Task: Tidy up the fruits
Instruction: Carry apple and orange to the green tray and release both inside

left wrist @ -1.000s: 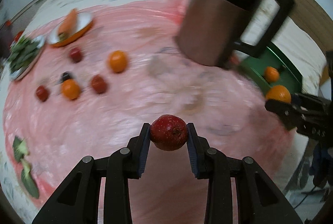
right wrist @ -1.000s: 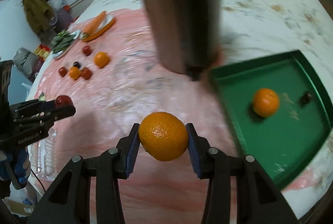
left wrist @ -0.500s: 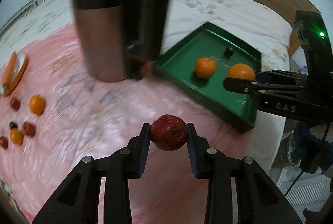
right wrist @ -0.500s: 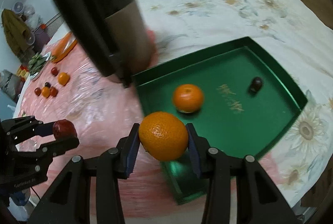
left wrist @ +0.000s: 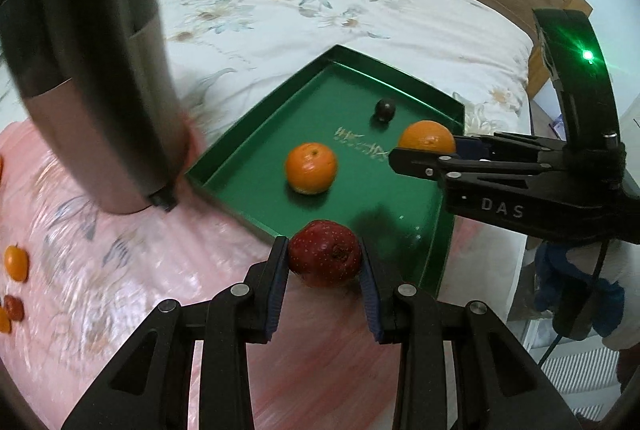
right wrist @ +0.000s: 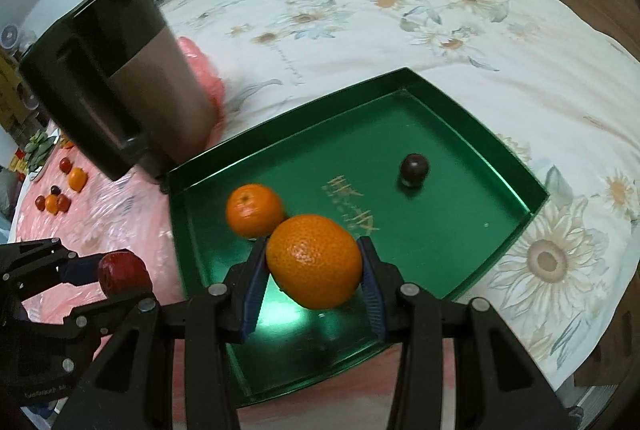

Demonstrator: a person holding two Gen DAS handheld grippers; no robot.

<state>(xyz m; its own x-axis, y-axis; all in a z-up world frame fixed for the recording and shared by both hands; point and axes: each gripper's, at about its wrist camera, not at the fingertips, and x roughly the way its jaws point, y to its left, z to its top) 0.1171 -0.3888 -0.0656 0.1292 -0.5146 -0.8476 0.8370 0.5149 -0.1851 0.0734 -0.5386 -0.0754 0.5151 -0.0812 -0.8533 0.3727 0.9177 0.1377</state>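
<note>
My left gripper (left wrist: 325,258) is shut on a dark red fruit (left wrist: 325,252) and holds it over the near edge of the green tray (left wrist: 248,134). My right gripper (right wrist: 314,264) is shut on an orange (right wrist: 314,260) above the tray (right wrist: 440,238); it also shows in the left wrist view (left wrist: 426,138). In the tray lie another orange (left wrist: 311,167) (right wrist: 254,209) and a small dark fruit (left wrist: 385,109) (right wrist: 414,169). The left gripper with the red fruit (right wrist: 120,270) shows at the left of the right wrist view.
A tall metal mug with a black top (left wrist: 100,78) (right wrist: 116,86) stands beside the tray's left corner. More oranges and red fruits (right wrist: 60,190) (left wrist: 16,262) lie on the pink sheet far left. A plate of greens (right wrist: 38,146) lies beyond. A floral cloth (right wrist: 400,10) covers the surface behind.
Both grippers have swung right from over the pink sheet to the green tray, each keeping its fruit. The tray is now close beneath them and the mug has passed to the left.
</note>
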